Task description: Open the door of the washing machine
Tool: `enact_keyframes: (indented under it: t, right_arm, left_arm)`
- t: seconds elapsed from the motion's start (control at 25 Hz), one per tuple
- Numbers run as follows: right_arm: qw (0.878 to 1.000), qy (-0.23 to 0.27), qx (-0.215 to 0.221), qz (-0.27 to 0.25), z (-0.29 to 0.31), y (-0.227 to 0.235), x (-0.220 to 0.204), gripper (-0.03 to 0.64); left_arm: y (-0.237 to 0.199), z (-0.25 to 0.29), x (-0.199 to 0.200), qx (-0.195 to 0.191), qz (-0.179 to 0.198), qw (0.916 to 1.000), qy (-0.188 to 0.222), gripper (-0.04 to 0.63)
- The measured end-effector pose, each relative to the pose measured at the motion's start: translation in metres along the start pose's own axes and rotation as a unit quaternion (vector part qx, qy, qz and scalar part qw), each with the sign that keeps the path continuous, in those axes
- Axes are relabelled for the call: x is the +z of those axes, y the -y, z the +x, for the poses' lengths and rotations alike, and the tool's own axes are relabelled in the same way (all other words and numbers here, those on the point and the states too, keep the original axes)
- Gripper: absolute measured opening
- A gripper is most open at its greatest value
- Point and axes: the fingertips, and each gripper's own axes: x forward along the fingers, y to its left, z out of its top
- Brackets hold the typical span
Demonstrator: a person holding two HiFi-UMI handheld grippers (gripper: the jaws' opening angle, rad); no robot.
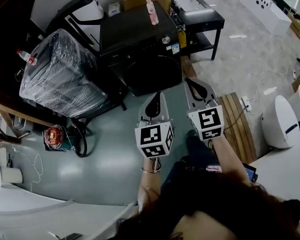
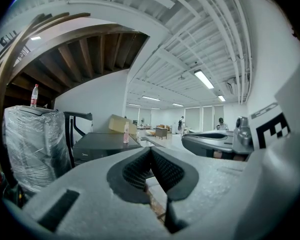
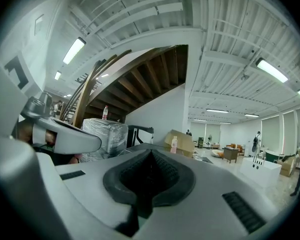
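While left claw and right claw sit closed, empty, the black washing machine looks shut.

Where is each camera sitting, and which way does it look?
Head view: on the person's head, looking steeply down at the washing machine; left gripper, right gripper and arms show.
Left gripper view: on the left gripper, looking forward over its shut jaws; right gripper shows beside it.
Right gripper view: on the right gripper, looking forward; left gripper shows beside it.
Shared: all see the pink bottle.
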Motion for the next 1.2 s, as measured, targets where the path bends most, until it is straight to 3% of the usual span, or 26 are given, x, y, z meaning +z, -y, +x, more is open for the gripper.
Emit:
enact_keyframes:
  t: [0.72,1.2]
  right_arm:
    - [1.000,-0.016,0.014,0.014,0.098,0.076,-0.022,0.000]
    - [0.998,-0.020,0.051,0.018,0.171,0.122,-0.039,0.000]
  left_arm:
    - [-0.002,0.142,0.020,-0.007,0.009,0.9999,-0.009,0.012]
    - [-0.009,0.229,0.023,0.024,0.004,0.9996,-0.011,0.012]
